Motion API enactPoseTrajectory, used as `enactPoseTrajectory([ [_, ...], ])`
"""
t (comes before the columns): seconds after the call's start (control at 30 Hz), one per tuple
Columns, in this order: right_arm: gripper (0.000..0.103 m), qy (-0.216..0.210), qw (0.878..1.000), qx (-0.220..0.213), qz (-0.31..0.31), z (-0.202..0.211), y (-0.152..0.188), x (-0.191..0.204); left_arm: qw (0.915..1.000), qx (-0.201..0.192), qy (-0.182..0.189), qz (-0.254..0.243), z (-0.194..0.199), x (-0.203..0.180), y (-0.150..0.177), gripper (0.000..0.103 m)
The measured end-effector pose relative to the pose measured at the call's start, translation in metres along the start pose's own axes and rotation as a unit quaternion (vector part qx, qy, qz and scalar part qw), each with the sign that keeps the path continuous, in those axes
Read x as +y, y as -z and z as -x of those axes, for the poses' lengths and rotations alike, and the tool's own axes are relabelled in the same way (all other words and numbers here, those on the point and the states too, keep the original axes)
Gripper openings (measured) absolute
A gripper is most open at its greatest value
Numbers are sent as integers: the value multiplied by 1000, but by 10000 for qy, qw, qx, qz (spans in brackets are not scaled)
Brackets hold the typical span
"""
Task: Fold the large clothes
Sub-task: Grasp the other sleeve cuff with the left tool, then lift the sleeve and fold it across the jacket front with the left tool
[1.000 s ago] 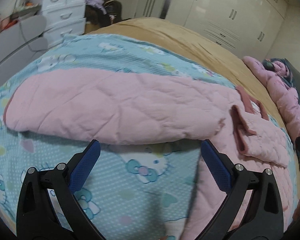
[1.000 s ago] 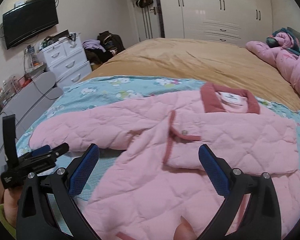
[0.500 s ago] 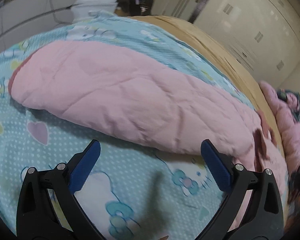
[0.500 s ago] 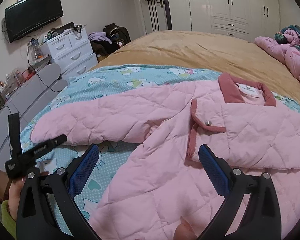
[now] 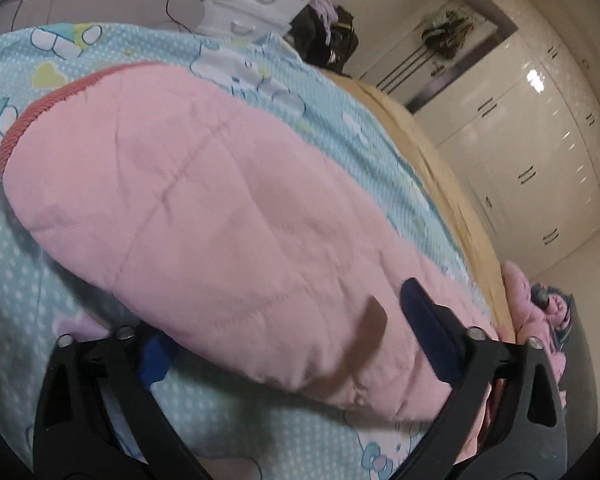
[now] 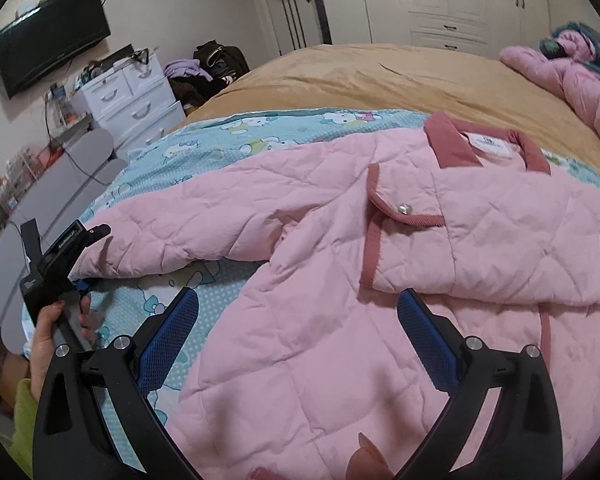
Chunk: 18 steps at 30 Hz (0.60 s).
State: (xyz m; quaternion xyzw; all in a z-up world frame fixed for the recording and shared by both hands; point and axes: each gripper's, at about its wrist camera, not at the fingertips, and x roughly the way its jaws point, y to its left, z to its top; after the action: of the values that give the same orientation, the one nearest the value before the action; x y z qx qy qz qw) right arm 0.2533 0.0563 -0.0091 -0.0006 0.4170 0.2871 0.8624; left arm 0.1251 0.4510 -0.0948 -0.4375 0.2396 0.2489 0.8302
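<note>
Pink quilted jacket (image 6: 340,288) — spread flat, unfolded

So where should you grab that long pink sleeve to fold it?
Grab the sleeve near its cuff, the free end lying flat on the blue sheet. Come in from the sheet side, one finger sliding under the edge and one on top. The left hand-held gripper is already straddling it that way, its jaws just been closing around the padding. Lifting the loose end probably lets the rest follow onto the jacket.
</note>
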Motion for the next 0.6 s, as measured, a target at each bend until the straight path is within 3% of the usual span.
enactPoseTrajectory([
  [0.03, 99, 18, 10000, 2, -16, 2, 1, -3, 10000, -40, 3, 50, 2, 2, -1, 57],
  [0.1, 99, 57, 9999, -27, -88, 7, 2, -11, 9992, -221, 130, 294, 10, 13, -5, 31],
  [0.13, 99, 66, 9999, -52, -134, 9, 3, -15, 9988, -262, 219, 337, 13, 15, -5, 27],
  [0.27, 99, 67, 9991, -154, -387, 20, 3, -31, 9981, -429, 408, 176, 24, 5, -4, 19],
  [0.6, 99, 155, 9965, -389, -723, 61, 1, -65, 9921, -838, 876, -317, 75, -42, -11, 16],
])
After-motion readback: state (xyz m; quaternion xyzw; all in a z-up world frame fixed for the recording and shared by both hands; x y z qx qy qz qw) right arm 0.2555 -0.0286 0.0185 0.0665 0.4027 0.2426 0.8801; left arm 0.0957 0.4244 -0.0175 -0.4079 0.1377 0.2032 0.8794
